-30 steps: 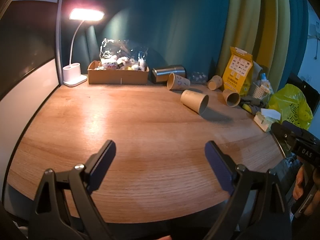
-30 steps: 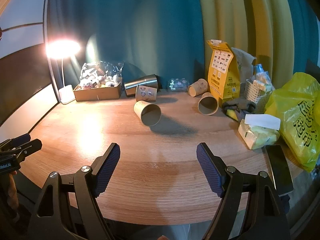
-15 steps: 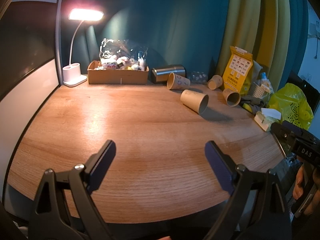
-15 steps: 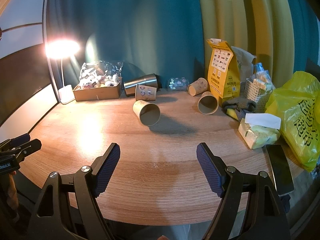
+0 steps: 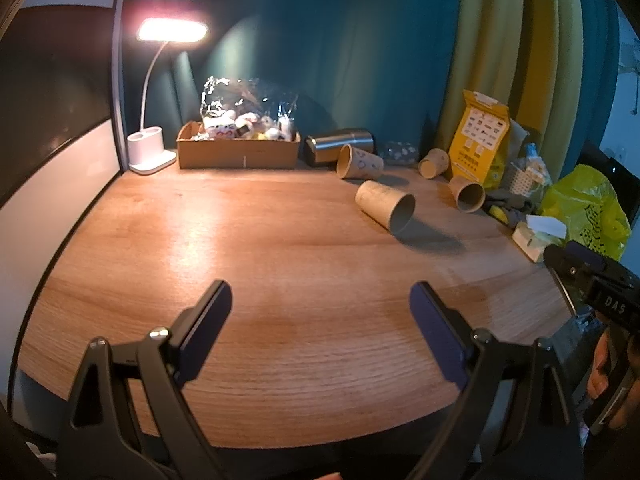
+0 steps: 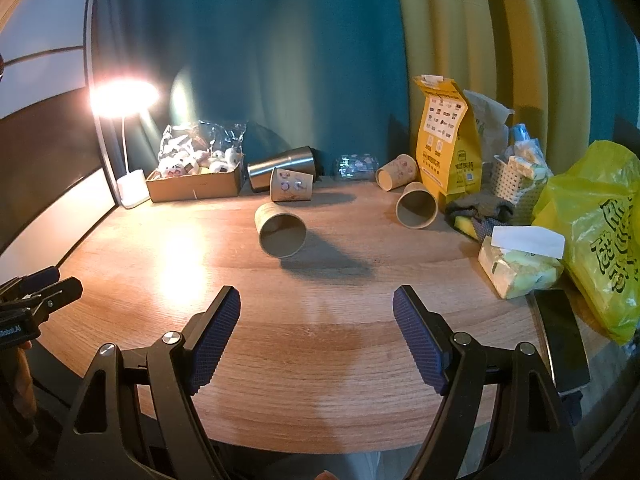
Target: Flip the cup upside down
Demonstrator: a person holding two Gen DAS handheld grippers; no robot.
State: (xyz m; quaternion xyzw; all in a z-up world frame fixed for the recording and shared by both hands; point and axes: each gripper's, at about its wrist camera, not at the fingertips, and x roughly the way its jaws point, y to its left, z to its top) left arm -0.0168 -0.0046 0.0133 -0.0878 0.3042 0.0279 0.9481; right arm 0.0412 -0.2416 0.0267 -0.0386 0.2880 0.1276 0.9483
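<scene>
Right wrist view: cup (image 6: 281, 233), plain brown paper, lies on its side mid-table (image 6: 320, 344), mouth toward camera, base hidden. Printed cup (image 6: 291, 185) and steel tumbler (image 6: 280, 166) lie behind it; two more cups (image 6: 416, 208) to the right. Phone (image 6: 562, 340) partly cut off by the table edge. Right gripper (image 6: 316, 320) spread wide, empty. Left gripper (image 5: 320, 308) likewise released, holding nothing.
</scene>
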